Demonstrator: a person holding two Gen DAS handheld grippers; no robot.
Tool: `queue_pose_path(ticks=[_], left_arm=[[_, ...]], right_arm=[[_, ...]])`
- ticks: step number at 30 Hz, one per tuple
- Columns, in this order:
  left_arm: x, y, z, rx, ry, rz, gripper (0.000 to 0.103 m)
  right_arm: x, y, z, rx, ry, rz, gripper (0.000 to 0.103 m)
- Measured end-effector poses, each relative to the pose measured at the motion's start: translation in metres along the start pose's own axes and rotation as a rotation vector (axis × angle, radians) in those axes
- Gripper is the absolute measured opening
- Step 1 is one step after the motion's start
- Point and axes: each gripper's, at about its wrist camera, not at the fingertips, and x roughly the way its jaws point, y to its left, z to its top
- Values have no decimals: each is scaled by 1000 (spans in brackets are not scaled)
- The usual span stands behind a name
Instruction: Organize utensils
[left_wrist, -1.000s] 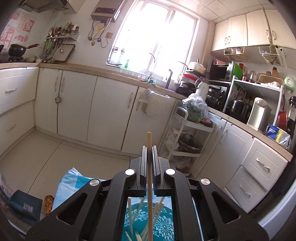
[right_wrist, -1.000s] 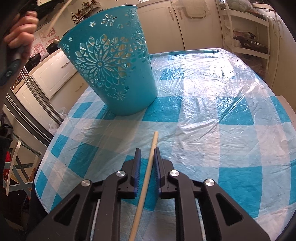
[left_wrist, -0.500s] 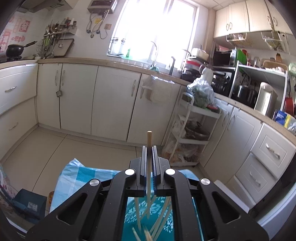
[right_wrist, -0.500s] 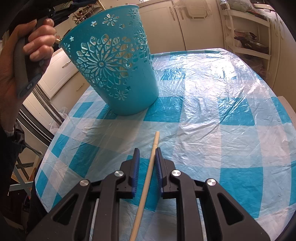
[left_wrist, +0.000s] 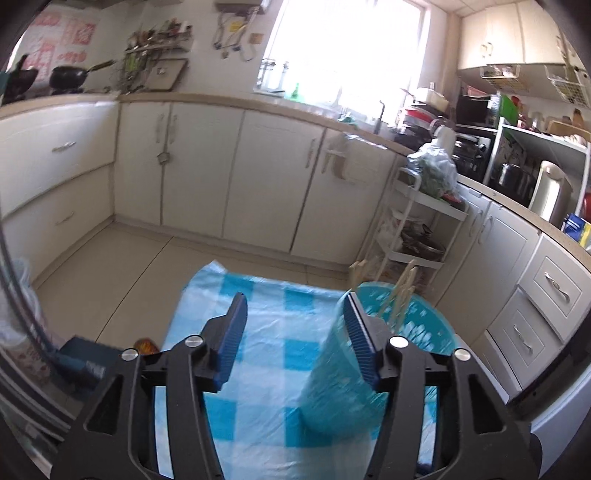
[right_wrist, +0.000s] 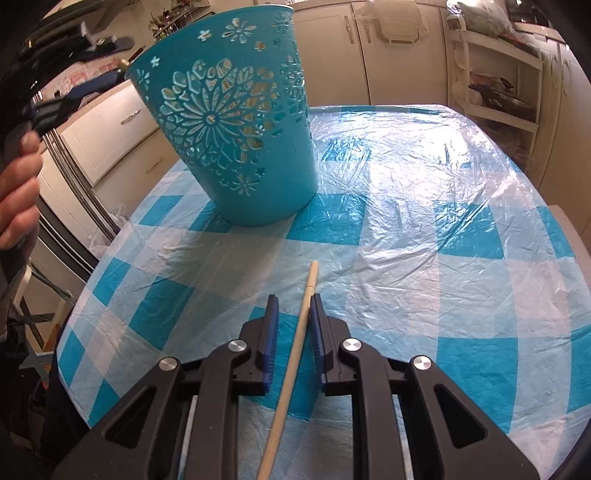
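While left tongs (left_wrist: 293, 325) gape wide beside the basket (right_wrist: 236, 122), right tongs (right_wrist: 293, 319) hold a chopstick (right_wrist: 295, 347) narrowly above the surface (right_wrist: 424, 229).

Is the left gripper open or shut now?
Open. In the left wrist view the left gripper has its two blue fingers spread wide apart, with nothing between them; only the checked tablecloth shows in the gap.

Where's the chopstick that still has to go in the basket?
In the right wrist view, the chopstick runs between the fingers of the right tongs, its tip over the checked tablecloth, short of the teal basket standing at upper left.
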Motion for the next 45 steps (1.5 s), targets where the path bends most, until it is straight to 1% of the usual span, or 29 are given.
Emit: queue_pose_path(ticks=[2,5,6,8,10,13,16,17,19,21,22,25,30,34,37,45], left_arm=[[2,13,-15,-19,37,24,57],[11,31,-48,-52,121,52,57],[14,34,-58,-56,143,57,57],[19,34,-73,-54,179,61,57],[25,31,-83,-45,207,55,57],[31,21,-96,-5,243,56,59],[37,12,-107,29,267,74,64],[40,9,-110,35,275,78,67],[41,5,-114,54,287,93,67],[38,2,-114,69,268,103,76],[38,0,-115,76,268,110,77],[40,-4,-116,98,283,119,80],[41,-2,-116,90,298,123,81],[45,-3,-116,95,303,127,81],[45,-2,-116,94,305,127,81],[47,1,-116,83,310,116,81]], right_arm=[[0,5,-1,-27,5,-33,18],[1,15,-1,-96,19,-108,11],[0,15,-1,-103,25,-111,8],[-2,11,0,-91,39,-97,6],[-4,8,-2,-83,47,-93,6],[-5,9,-3,-109,57,-106,6],[-5,10,-3,-105,57,-99,6],[-6,8,-4,-92,56,-87,6],[-11,3,-3,-45,40,-33,6],[-20,0,-1,-8,15,22,6],[-24,-1,1,7,2,42,6],[-43,-7,12,62,-58,119,6],[-77,-7,42,114,-172,220,6],[-98,3,73,113,-258,280,6],[-113,12,102,85,-326,308,5],[-146,22,162,37,-441,359,5]])
